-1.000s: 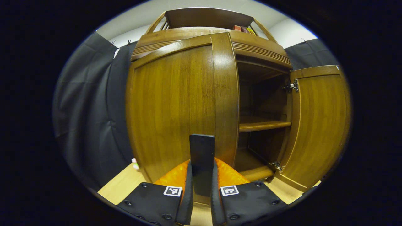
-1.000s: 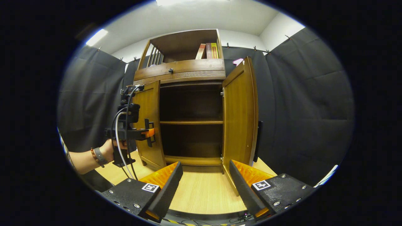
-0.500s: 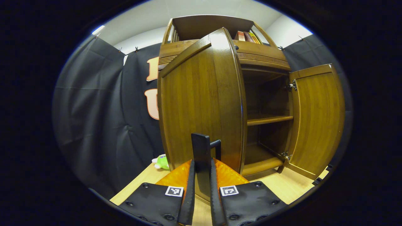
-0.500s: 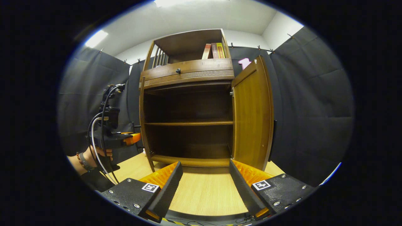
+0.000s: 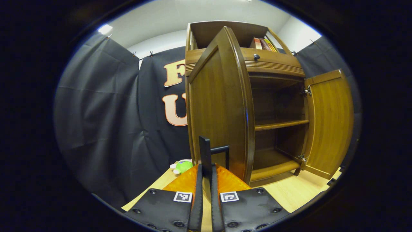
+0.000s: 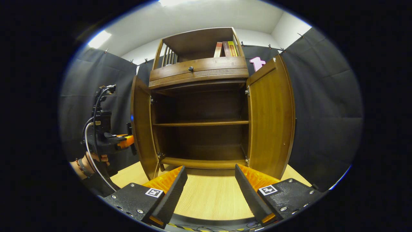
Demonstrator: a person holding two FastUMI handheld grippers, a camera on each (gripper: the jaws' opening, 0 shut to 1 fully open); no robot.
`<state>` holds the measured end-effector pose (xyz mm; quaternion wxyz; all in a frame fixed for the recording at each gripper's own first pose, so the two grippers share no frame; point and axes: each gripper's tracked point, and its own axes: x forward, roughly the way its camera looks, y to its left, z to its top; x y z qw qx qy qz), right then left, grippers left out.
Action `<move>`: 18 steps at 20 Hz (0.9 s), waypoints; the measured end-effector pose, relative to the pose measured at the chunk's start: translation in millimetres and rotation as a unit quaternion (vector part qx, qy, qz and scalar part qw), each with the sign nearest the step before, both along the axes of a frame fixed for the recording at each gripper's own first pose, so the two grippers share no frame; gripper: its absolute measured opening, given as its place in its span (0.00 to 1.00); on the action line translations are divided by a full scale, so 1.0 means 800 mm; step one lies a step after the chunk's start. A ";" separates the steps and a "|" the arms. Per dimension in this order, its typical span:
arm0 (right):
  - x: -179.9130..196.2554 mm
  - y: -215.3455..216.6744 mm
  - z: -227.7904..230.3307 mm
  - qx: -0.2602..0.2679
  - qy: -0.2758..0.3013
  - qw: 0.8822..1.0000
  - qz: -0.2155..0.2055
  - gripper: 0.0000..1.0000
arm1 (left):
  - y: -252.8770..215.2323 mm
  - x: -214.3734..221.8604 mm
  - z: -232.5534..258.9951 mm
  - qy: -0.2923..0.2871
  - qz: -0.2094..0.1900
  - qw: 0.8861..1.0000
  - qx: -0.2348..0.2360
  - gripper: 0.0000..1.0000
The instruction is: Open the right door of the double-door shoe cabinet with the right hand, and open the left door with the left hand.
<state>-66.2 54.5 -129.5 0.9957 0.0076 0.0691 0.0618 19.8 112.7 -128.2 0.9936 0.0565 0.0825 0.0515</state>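
The brown wooden shoe cabinet stands with both doors swung out. In the left gripper view, my left gripper is shut on the dark handle of the left door, which stands edge-on to me. The right door hangs wide open beyond it. In the right gripper view, my right gripper is open and holds nothing, a little in front of the cabinet's bottom sill. There the left door and right door flank the bare inner shelf. A hand holds the left gripper against the left door's outer side.
A small green plush toy lies on the light wooden floor left of the cabinet. Books stand in the open top compartment, above a drawer with a dark knob. Black cloth walls surround the booth.
The left door has swung from nearly closed to wide open, pulled by my left gripper. The right gripper stayed open and shifted slightly, with the right door still open.
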 end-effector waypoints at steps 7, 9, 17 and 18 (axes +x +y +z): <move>0.002 0.048 -0.007 0.004 -0.003 1.000 0.004 0.92 | 0.089 -0.019 0.007 -0.021 -0.011 1.000 0.004 0.11; 0.000 0.065 -0.008 0.007 -0.002 1.000 0.008 0.92 | 0.109 -0.021 0.009 -0.025 -0.040 0.999 -0.020 0.07; -0.011 0.085 0.008 0.028 0.015 0.999 0.002 0.93 | 0.172 -0.008 0.006 -0.020 -0.140 0.988 -0.058 0.02; -0.013 0.085 0.009 0.034 0.016 0.999 -0.002 0.92 | 0.171 -0.007 0.008 -0.018 -0.154 0.986 -0.066 0.10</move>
